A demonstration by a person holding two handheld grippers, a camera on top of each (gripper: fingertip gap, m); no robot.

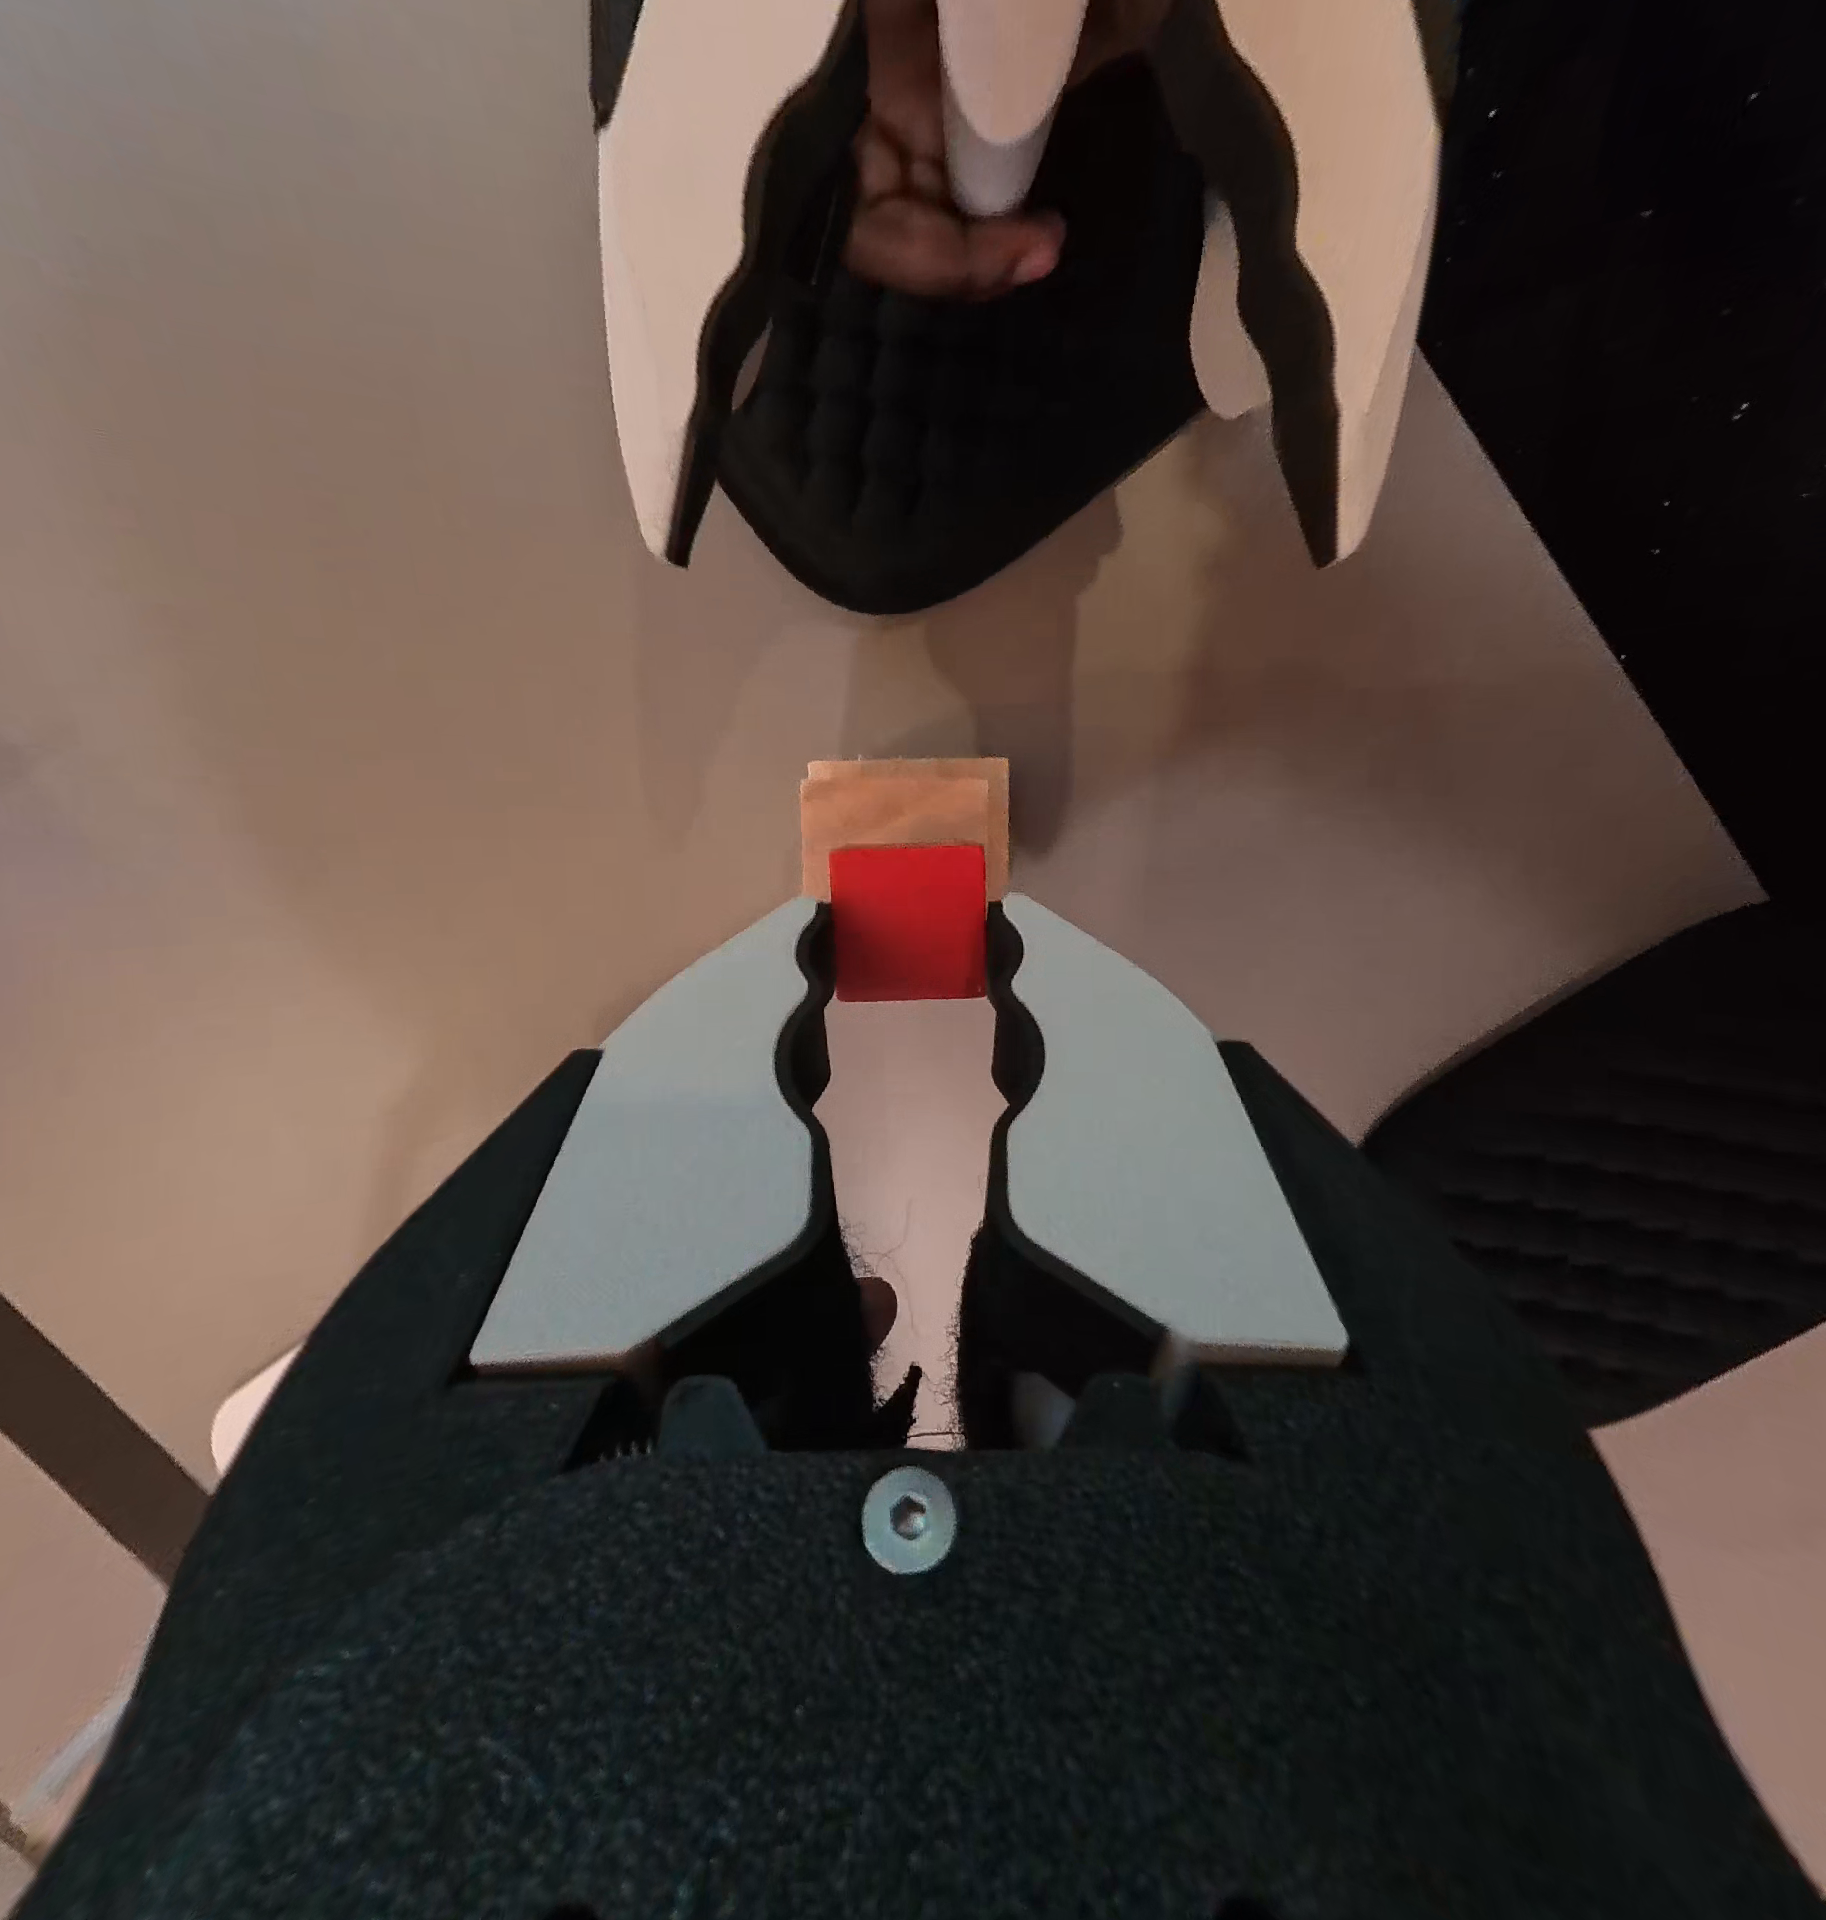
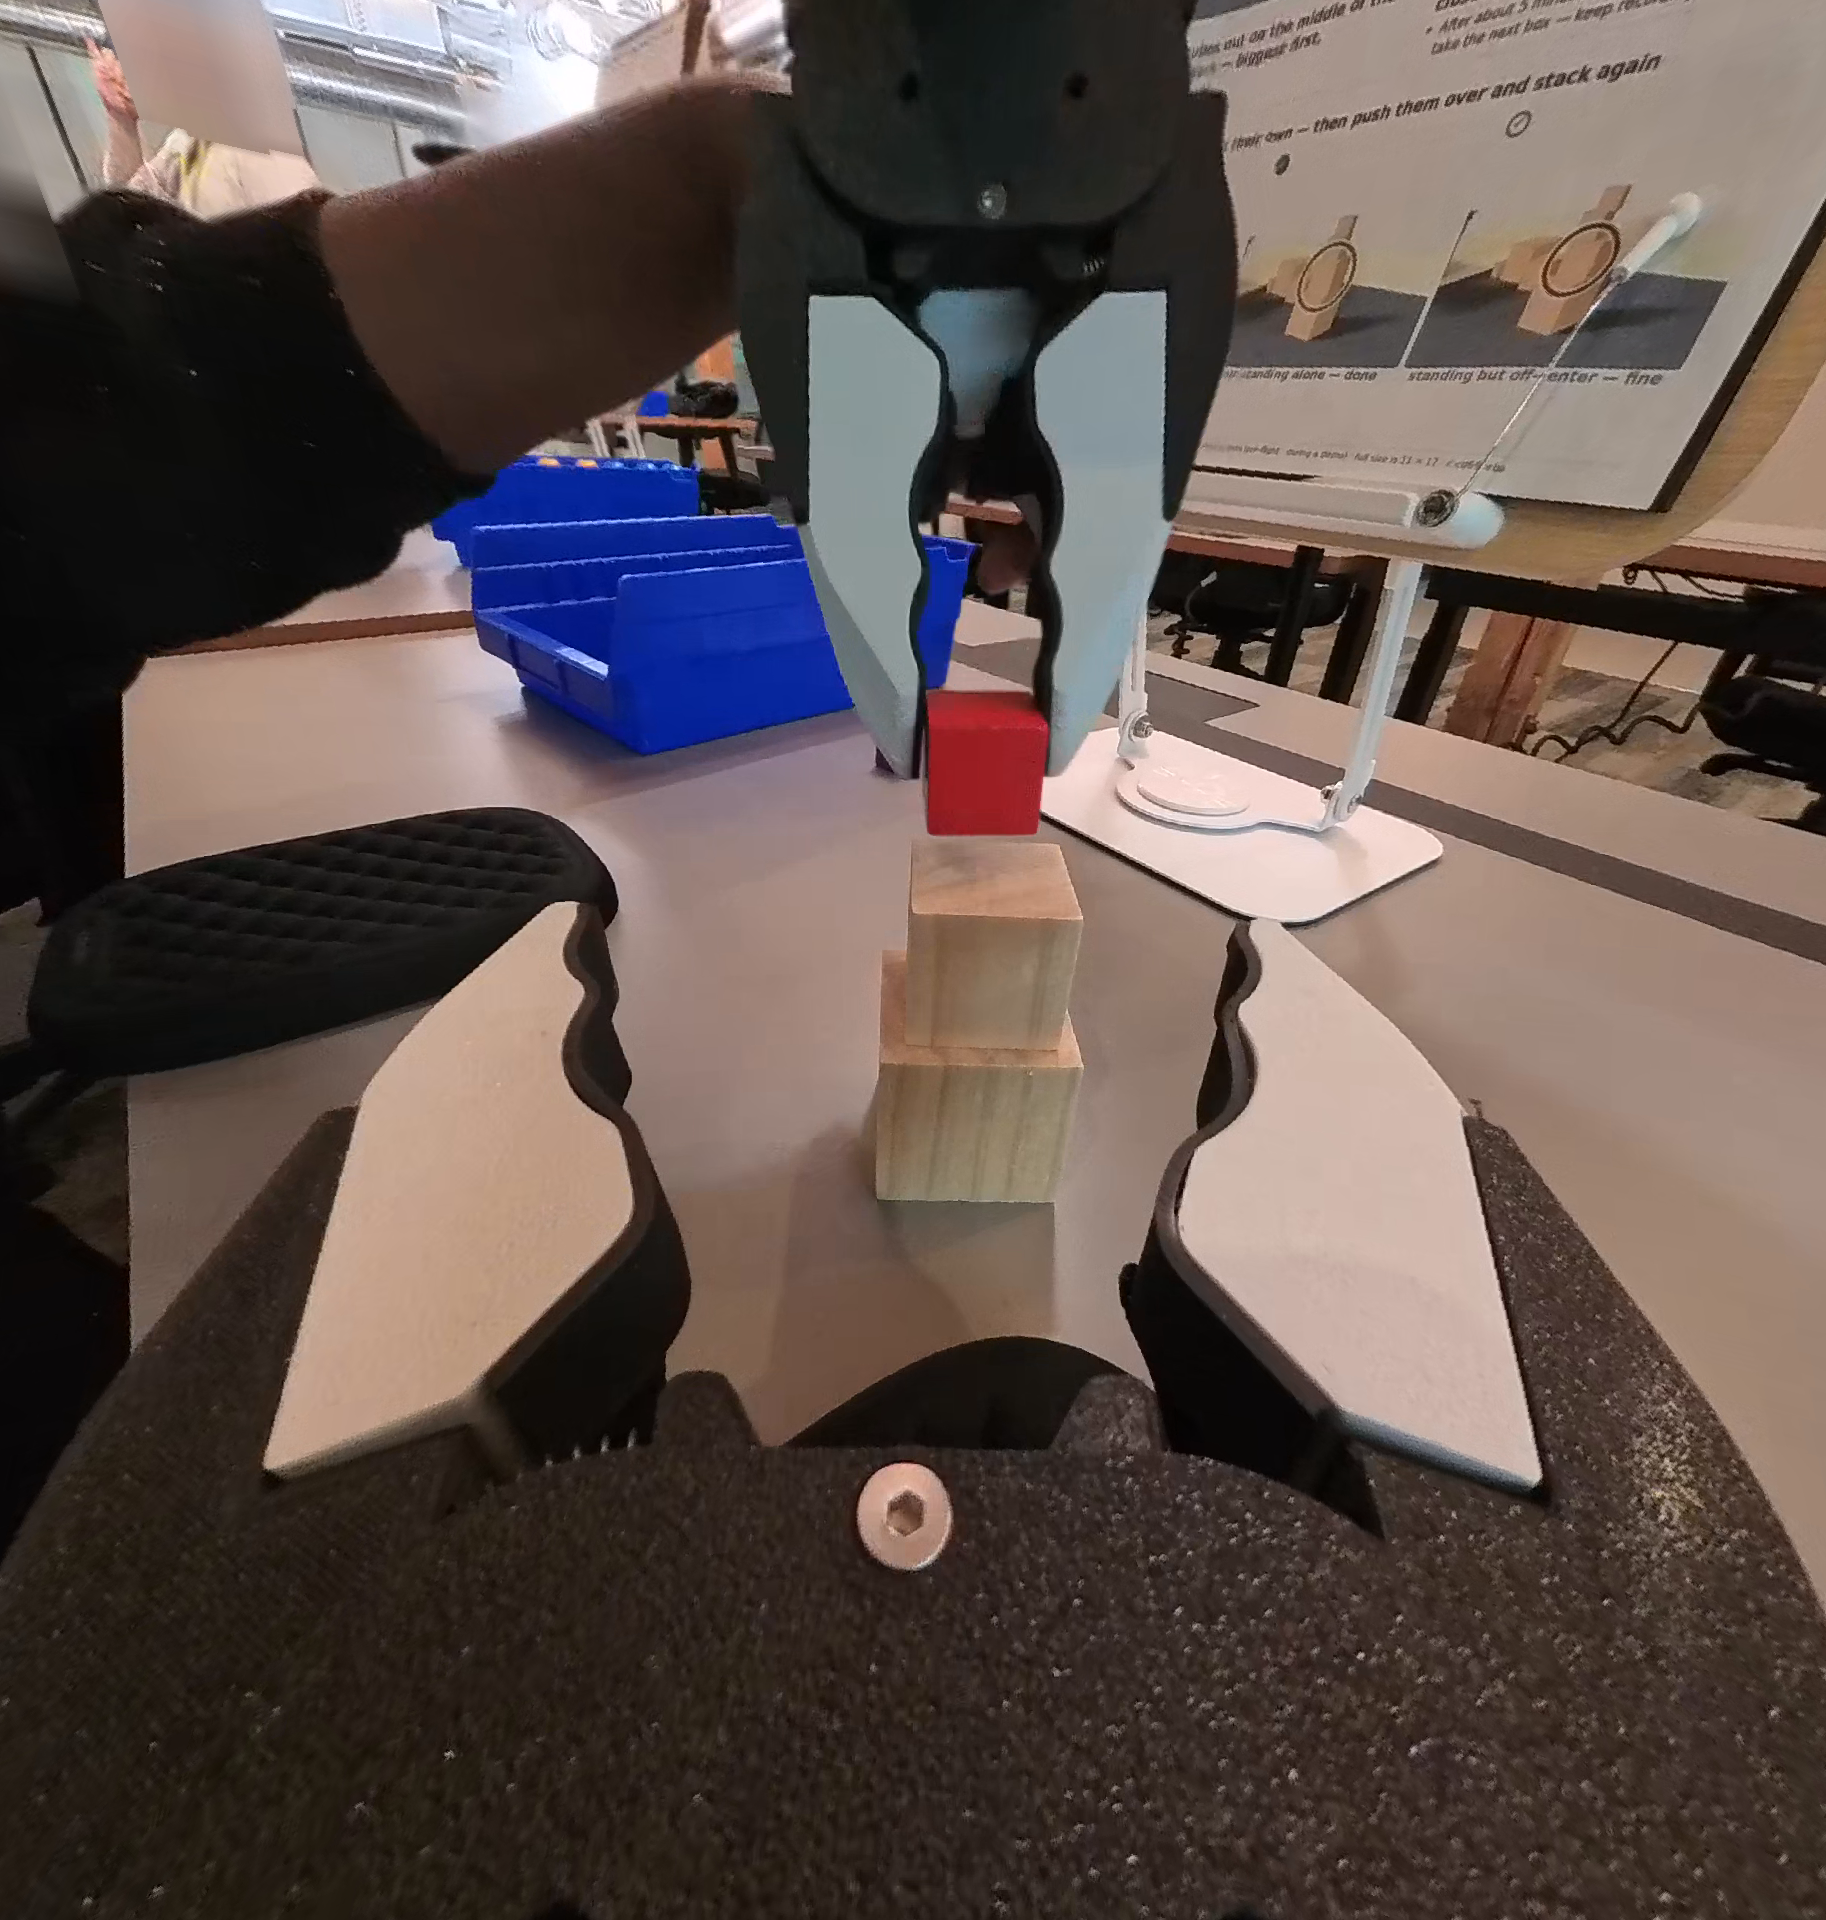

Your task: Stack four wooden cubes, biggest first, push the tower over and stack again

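Observation:
My left gripper [image 1: 907, 914] points down and is shut on a small red cube [image 1: 907, 923]; both black pads press its sides. It also shows in the right wrist view [image 2: 980, 743], holding the red cube [image 2: 984, 767] just above a stack of two plain wooden cubes, with a thin gap below it. The upper wooden cube [image 2: 994, 948] sits a little off-centre on the lower wooden cube [image 2: 976, 1124]. From above the stack [image 1: 893, 816] lies under the red cube. My right gripper [image 2: 914, 997] is wide open and empty, low at the table, the stack between its fingers untouched. It shows opposite [image 1: 992, 540].
Blue plastic bins [image 2: 660, 623] stand at the back left on the grey table [image 2: 743, 935]. A white stand base [image 2: 1262, 821] carries a tilted instruction board [image 2: 1491, 260] at the back right. A black padded rest [image 2: 296, 925] lies at the left. A person's sleeved arm [image 2: 213, 395] reaches in from the left. There is about 6 centimeters between the tips of the two grippers. It is some 20 centimeters from my right tips to the black padded rest [image 2: 296, 925]. It turns up in the left wrist view [image 1: 1703, 1077] as well.

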